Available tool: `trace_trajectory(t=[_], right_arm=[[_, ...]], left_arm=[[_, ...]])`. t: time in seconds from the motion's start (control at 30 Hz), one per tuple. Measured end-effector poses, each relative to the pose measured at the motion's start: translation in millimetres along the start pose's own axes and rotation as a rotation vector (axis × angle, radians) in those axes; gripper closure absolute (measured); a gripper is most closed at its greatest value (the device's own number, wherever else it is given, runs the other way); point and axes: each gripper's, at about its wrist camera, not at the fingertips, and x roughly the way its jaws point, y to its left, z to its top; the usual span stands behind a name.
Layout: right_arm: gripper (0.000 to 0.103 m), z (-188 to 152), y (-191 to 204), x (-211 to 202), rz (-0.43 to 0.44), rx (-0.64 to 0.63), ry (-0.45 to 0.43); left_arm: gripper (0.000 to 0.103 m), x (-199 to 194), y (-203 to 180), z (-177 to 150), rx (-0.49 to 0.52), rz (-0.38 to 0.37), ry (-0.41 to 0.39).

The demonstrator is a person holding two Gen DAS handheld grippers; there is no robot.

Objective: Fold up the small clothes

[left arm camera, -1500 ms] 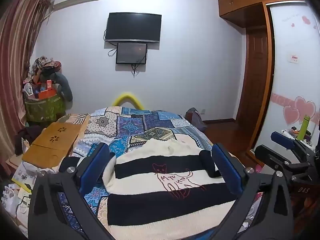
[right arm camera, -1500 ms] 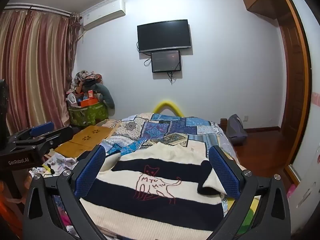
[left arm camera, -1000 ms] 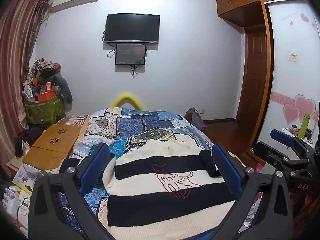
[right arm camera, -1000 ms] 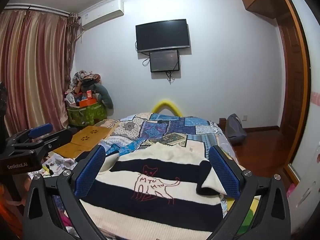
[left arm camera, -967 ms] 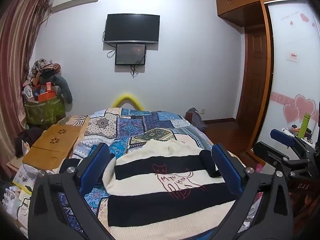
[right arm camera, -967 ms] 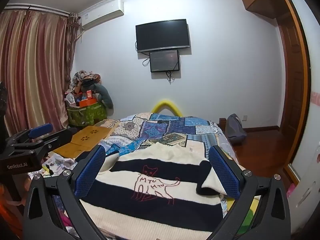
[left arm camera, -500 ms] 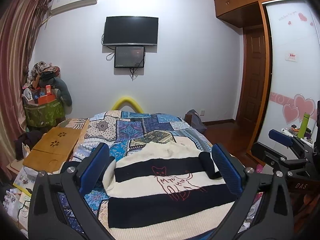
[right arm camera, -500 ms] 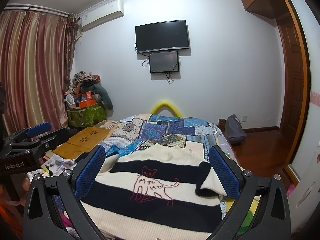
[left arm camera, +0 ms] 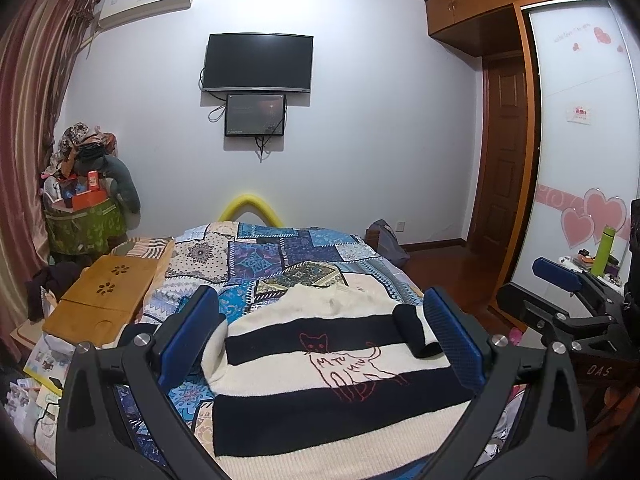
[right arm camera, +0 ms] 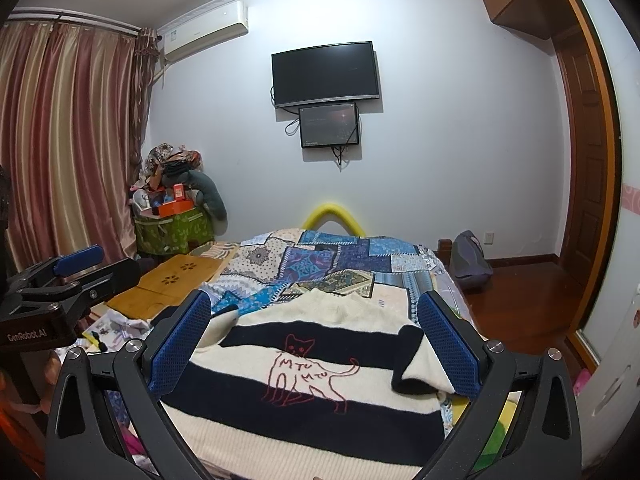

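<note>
A cream and black striped sweater [left arm camera: 320, 364] with a red cat outline lies flat on the near end of the bed, its sleeves folded in at both sides. It also shows in the right wrist view [right arm camera: 312, 364]. My left gripper [left arm camera: 320, 344] is open and empty, held above the sweater's near part. My right gripper [right arm camera: 314, 344] is open and empty, also above the sweater. The right gripper shows at the right of the left wrist view [left arm camera: 560, 300]. The left gripper shows at the left of the right wrist view [right arm camera: 68, 276].
The bed has a blue patchwork quilt [left arm camera: 280, 256]. A wooden lap table [left arm camera: 104, 300] lies to the left, with papers on the floor. A green basket [left arm camera: 84, 228] piled with things stands at back left. A wardrobe [left arm camera: 580, 160] and door stand at right.
Both grippers have tilted up a little, so the bed and sweater sit slightly lower in view. Both stay open. The sweater has not moved.
</note>
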Motion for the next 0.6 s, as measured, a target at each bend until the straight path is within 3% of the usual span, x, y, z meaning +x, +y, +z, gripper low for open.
trace_trajectory(t=[0.6], right_arm=[[0.001, 5.1, 2.8, -2.8, 0.000, -0.002, -0.001]], left_arm=[[0.000, 0.6, 1.5, 1.0, -0.002, 0.000, 0.001]])
